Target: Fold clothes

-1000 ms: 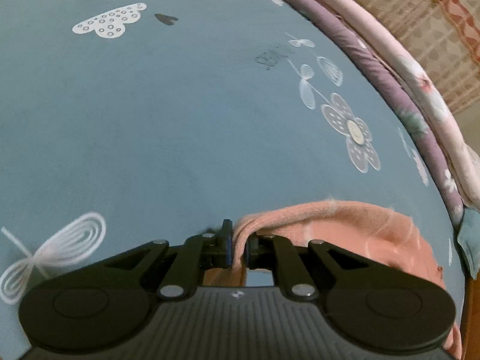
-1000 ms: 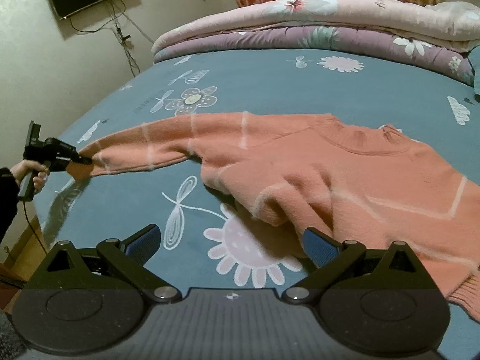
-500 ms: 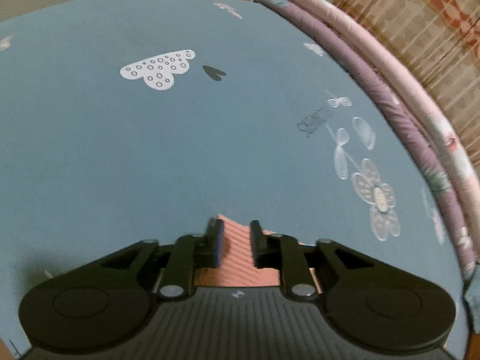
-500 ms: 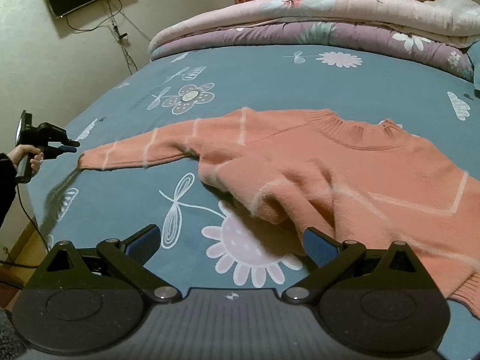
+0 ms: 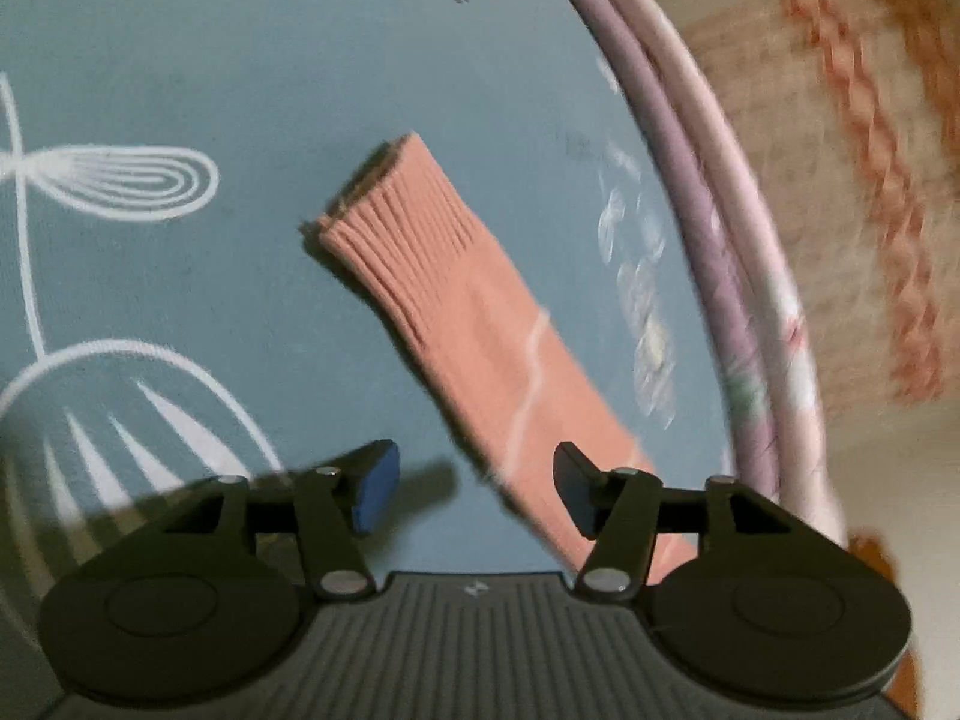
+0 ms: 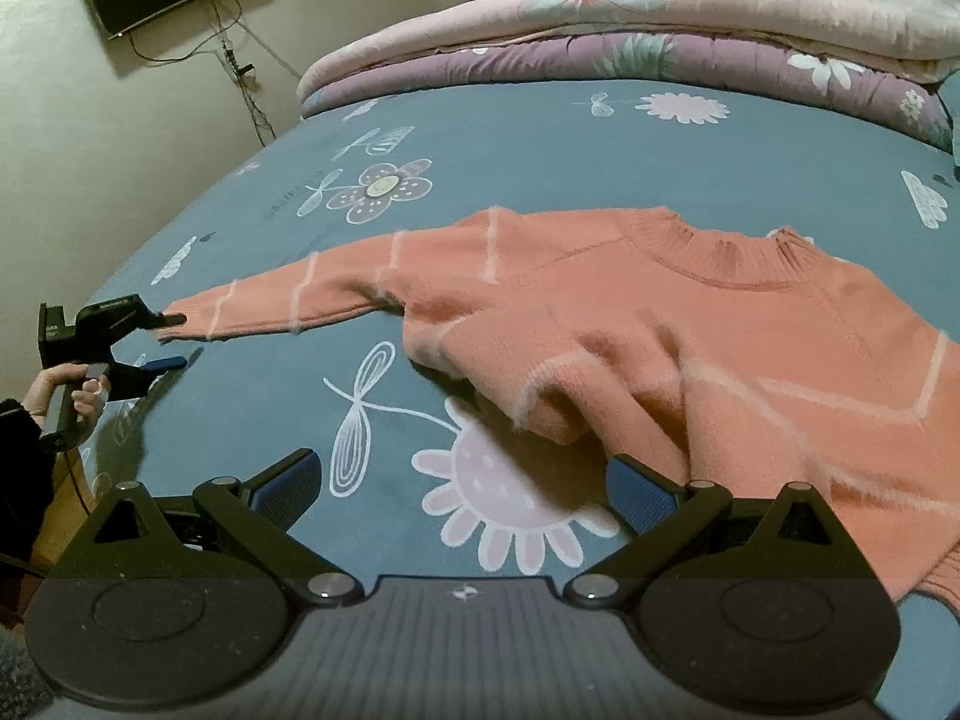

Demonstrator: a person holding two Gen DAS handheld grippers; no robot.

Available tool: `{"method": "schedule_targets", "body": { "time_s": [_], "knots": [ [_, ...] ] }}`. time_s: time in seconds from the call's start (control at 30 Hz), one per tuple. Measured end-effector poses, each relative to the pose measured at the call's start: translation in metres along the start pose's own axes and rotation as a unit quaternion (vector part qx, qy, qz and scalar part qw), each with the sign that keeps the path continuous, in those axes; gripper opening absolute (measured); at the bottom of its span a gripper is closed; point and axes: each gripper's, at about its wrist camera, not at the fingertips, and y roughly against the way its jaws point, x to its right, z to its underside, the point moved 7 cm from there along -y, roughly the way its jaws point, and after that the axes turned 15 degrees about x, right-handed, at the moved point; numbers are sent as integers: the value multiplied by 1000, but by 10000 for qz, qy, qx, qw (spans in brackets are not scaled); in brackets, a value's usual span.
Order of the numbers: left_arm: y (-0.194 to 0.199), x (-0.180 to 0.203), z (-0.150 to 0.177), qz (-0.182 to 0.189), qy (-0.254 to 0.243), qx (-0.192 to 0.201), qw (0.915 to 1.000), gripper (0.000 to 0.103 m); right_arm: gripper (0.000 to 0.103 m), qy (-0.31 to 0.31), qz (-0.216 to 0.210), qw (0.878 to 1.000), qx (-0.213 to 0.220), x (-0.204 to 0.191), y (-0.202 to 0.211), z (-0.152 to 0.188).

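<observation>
Salmon-pink knit, soft and fuzzy, made up the sweater (image 6: 690, 324) that lay face-up on the bed (image 6: 540, 138), its body rumpled and its bottom edge curled under near the right tongs (image 6: 462, 483). Thin pale stripes crossed the sleeves and chest, and a ribbed collar ringed the neck. One sleeve (image 6: 288, 300) was stretched out straight toward the bed's edge, ending in a ribbed cuff (image 5: 396, 222) that lay flat on the sheet with its mouth slightly open.

By my reading the folding had hardly begun: the garment was only spread out, one sleeve laid straight, with no fold made in body or sleeves. Smoothing the bunched lower part and bringing sleeves and sides inward all remained.

The left tongs (image 5: 474, 489) had just been opening, and their jaws stood apart with nothing pressed between them; the sleeve passed under the right-hand finger only, and the cuff lay well ahead of the tips. A hand (image 6: 78, 390) in a dark sleeve held them by the handle. The right tongs stood wide open and empty, poised above the sheet just beside the sweater's curled edge.

The sheet was smooth blue-grey cotton printed with white flowers and dragonflies. Folded quilts (image 6: 630, 24), one pink and one mauve, both padded and floral, were stacked along the far side of the bed.
</observation>
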Motion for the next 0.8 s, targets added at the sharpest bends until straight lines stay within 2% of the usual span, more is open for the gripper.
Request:
{"method": "schedule_targets", "body": {
  "time_s": [0.17, 0.23, 0.27, 0.3, 0.43, 0.57, 0.63, 0.7, 0.8],
  "knots": [
    [-9, 3, -8, 27, -88, 401, 9992, 58, 103, -19, 1, 10000, 38, -1, 2, -1],
    [-12, 6, -12, -59, -222, 521, 9984, 48, 103, -4, -9, 10000, 50, -2, 3, 0],
    [-11, 8, -13, -243, -435, 599, 9970, 28, 103, 0, -11, 10000, 47, -3, 3, 1],
    [-12, 9, -14, -508, -720, 661, 9939, 5, 103, 6, -8, 10000, 43, -4, 3, 2],
    [-5, 19, -28, -698, -1014, 907, 9882, 5, 103, -5, 67, 10000, 57, -1, 9, 4],
    [-4, 37, -41, -767, -1329, 953, 9836, 7, 103, -41, 177, 9998, 92, 4, 17, 5],
    [-3, 44, -37, -903, -1548, 855, 9801, 10, 103, -82, 243, 9996, 126, 9, 21, 6],
    [1, 48, -31, -1044, -1761, 774, 9758, 21, 103, -125, 301, 9993, 162, 14, 25, 7],
    [11, 55, -16, -1002, -2069, 585, 9715, 39, 103, -191, 353, 9990, 214, 21, 31, 8]
  ]
}}
